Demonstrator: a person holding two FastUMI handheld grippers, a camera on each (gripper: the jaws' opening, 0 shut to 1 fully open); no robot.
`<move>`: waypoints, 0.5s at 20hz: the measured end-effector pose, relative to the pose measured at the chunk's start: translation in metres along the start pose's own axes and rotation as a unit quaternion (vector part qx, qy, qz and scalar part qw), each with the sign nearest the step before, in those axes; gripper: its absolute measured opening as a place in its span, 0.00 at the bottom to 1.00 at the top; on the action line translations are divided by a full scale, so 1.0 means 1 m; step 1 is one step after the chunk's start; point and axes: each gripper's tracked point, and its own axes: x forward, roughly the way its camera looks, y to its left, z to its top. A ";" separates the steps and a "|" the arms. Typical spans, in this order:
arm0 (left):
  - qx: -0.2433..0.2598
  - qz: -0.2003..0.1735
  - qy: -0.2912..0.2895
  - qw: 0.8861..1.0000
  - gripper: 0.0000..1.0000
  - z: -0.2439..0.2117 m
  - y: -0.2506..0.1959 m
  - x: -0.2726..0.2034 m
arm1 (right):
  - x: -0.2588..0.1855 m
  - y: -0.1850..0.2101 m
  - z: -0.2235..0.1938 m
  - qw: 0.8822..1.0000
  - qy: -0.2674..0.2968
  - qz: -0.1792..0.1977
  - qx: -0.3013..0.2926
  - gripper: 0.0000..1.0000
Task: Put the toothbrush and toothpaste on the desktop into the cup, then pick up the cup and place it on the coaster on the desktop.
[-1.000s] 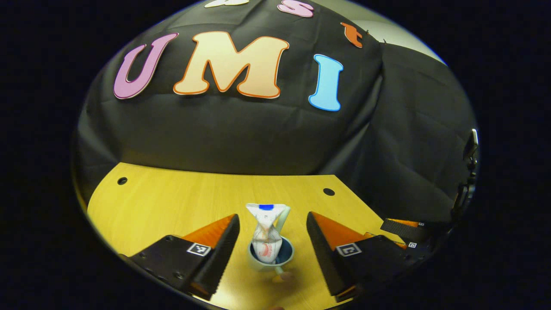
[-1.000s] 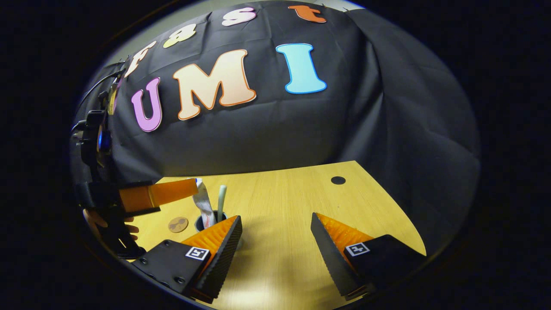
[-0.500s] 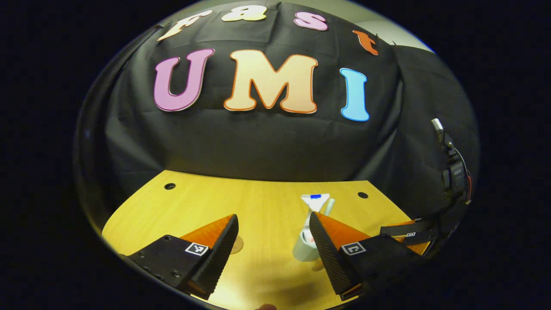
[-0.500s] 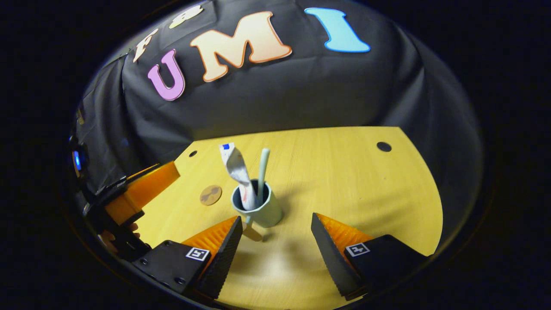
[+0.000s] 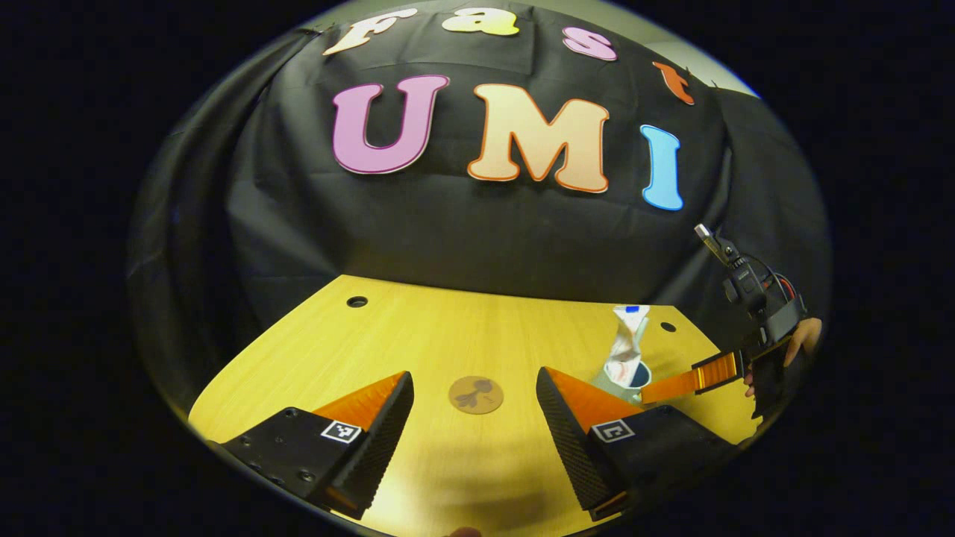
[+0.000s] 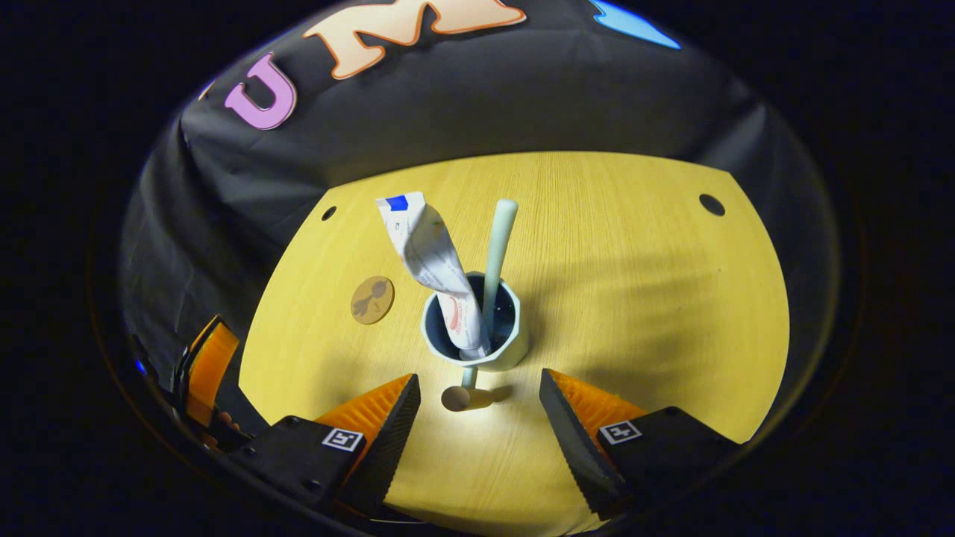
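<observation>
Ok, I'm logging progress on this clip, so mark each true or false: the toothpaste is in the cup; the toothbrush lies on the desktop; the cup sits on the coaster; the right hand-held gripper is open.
1. The toothpaste is in the cup: true.
2. The toothbrush lies on the desktop: false, it stands in the cup.
3. The cup sits on the coaster: false, the coaster lies bare beside it.
4. The right hand-held gripper is open: true, its fingers are spread just short of the cup.

Black hand-held gripper (image 5: 474, 418), square markers, screws
</observation>
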 end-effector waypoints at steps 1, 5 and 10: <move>-0.004 0.004 0.000 1.000 0.95 -0.004 0.011 -0.004 | 0.005 0.001 0.000 1.000 0.008 -0.004 0.004 0.98; -0.011 0.023 0.000 1.000 0.95 -0.007 0.045 -0.015 | 0.027 0.001 -0.001 0.999 0.034 -0.030 0.004 0.98; -0.019 0.050 0.004 0.999 0.95 -0.013 0.082 -0.027 | 0.049 -0.004 -0.007 0.996 0.060 -0.059 0.000 0.97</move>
